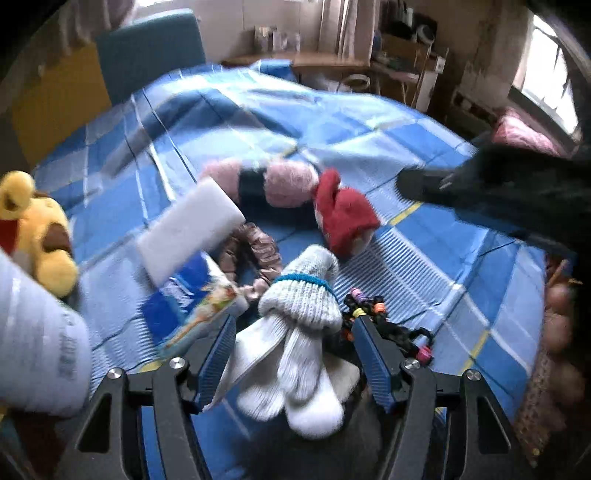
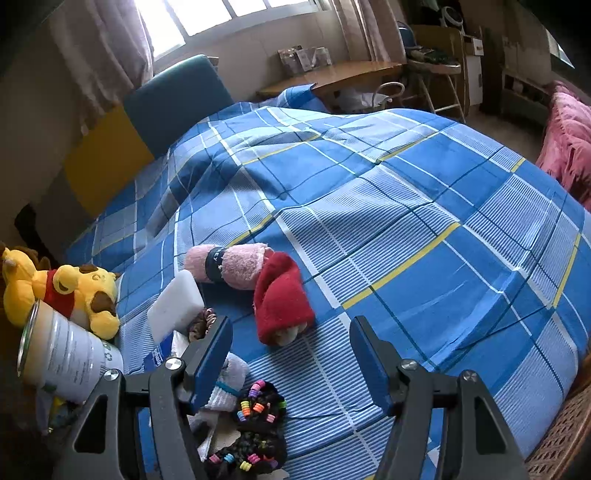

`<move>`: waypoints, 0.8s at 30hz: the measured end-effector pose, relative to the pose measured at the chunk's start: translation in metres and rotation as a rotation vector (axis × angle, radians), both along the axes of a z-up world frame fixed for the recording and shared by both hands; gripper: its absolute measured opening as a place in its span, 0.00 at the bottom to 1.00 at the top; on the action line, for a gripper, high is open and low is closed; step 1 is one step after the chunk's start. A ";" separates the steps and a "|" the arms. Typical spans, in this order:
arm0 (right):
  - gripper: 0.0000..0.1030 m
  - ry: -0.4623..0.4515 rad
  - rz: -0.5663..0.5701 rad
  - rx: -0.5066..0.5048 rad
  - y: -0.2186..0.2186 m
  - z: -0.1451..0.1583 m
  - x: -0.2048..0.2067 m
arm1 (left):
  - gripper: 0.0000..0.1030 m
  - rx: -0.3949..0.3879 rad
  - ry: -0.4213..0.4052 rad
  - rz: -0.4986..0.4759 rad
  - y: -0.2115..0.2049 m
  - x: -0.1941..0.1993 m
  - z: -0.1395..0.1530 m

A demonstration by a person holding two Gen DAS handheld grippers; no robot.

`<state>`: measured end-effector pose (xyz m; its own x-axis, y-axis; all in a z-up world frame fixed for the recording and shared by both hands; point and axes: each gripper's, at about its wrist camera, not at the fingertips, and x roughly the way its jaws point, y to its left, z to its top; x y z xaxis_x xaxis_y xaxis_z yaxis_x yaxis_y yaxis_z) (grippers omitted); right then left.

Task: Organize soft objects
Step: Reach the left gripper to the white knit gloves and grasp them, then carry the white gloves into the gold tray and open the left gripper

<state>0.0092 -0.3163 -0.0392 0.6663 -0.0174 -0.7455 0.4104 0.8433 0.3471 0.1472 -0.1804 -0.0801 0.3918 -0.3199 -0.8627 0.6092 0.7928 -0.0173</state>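
Left tongs point(image 1: 291, 334) straddle white socks point(image 1: 295, 373), grip unclear; right tongs point(image 2: 290, 338) released over blue plaid bed point(image 2: 424, 206). Teal headboard point(image 2: 173, 99), wooden desk point(image 2: 332, 74), curtained window point(image 2: 207, 14) behind.

White socks point(image 1: 295, 354) lie in a heap on the blue bed. A red sock point(image 2: 282, 299) and a pink roll point(image 2: 229, 264) touch nearby.

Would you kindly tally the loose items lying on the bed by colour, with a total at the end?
Yellow: 1, the plush toy
Pink: 1, the rolled towel
Red: 1, the rolled cloth
White: 2, the foam block and the knitted socks
Brown: 1, the scrunchie
Black with coloured beads: 1, the knitted piece
Blue: 1, the packet
Total: 8
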 end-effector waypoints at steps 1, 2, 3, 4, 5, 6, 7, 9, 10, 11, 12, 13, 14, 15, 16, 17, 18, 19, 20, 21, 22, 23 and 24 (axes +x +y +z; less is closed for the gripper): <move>0.65 0.000 0.000 0.005 0.000 0.000 0.000 | 0.61 0.002 0.017 0.006 -0.002 0.003 -0.005; 0.65 -0.001 0.001 0.011 -0.001 -0.001 0.000 | 0.45 -0.005 0.035 0.014 -0.002 0.007 -0.010; 0.65 -0.002 0.002 0.013 -0.001 -0.001 0.000 | 0.41 -0.016 0.061 0.022 -0.001 0.009 -0.014; 0.65 -0.002 0.004 0.016 -0.002 -0.001 0.000 | 0.39 -0.042 0.079 0.035 0.004 0.011 -0.014; 0.65 -0.003 0.004 0.020 -0.002 -0.002 0.000 | 0.34 -0.067 0.084 0.048 0.009 0.011 -0.014; 0.65 -0.004 0.005 0.023 -0.003 -0.002 0.001 | 0.34 -0.096 0.091 0.058 0.016 0.009 -0.010; 0.65 -0.006 0.006 0.026 -0.003 -0.002 0.001 | 0.33 -0.122 0.099 0.064 0.022 0.008 -0.006; 0.65 0.000 0.012 0.028 -0.003 -0.003 0.002 | 0.33 -0.167 0.100 0.088 0.037 0.004 0.004; 0.65 0.005 0.017 0.034 -0.003 -0.005 0.002 | 0.33 -0.177 0.094 0.104 0.043 0.003 0.008; 0.65 0.017 0.027 0.043 -0.002 -0.007 0.004 | 0.33 -0.186 0.089 0.120 0.050 0.001 0.011; 0.65 0.032 0.038 0.056 -0.002 -0.010 0.006 | 0.33 -0.196 0.084 0.137 0.059 -0.002 0.015; 0.65 0.047 0.050 0.072 -0.001 -0.013 0.008 | 0.33 -0.202 0.080 0.150 0.065 -0.004 0.017; 0.65 0.071 0.067 0.100 0.000 -0.018 0.011 | 0.33 -0.205 0.074 0.160 0.071 -0.008 0.020; 0.65 0.087 0.080 0.117 0.000 -0.022 0.013 | 0.33 -0.209 0.067 0.167 0.076 -0.012 0.022; 0.65 0.114 0.101 0.139 0.002 -0.028 0.016 | 0.33 -0.213 0.060 0.173 0.080 -0.016 0.025; 0.65 0.140 0.114 0.153 0.004 -0.033 0.018 | 0.33 -0.216 0.055 0.179 0.086 -0.020 0.027; 0.65 0.163 0.125 0.166 0.006 -0.037 0.019 | 0.33 -0.221 0.048 0.185 0.091 -0.027 0.031; 0.65 0.181 0.137 0.177 0.008 -0.041 0.021 | 0.33 -0.224 0.042 0.187 0.095 -0.032 0.033; 0.65 0.197 0.148 0.182 0.010 -0.044 0.023 | 0.33 -0.225 0.035 0.190 0.099 -0.037 0.035; 0.65 0.206 0.152 0.181 0.011 -0.046 0.023 | 0.33 -0.221 0.026 0.196 0.105 -0.043 0.037; 0.65 0.219 0.159 0.178 0.013 -0.048 0.024 | 0.33 -0.220 0.023 0.203 0.108 -0.046 0.038; 0.65 0.229 0.167 0.177 0.016 -0.050 0.024 | 0.33 -0.224 0.023 0.209 0.111 -0.050 0.038; 0.65 0.235 0.172 0.179 0.017 -0.051 0.024 | 0.33 -0.232 0.027 0.217 0.116 -0.054 0.039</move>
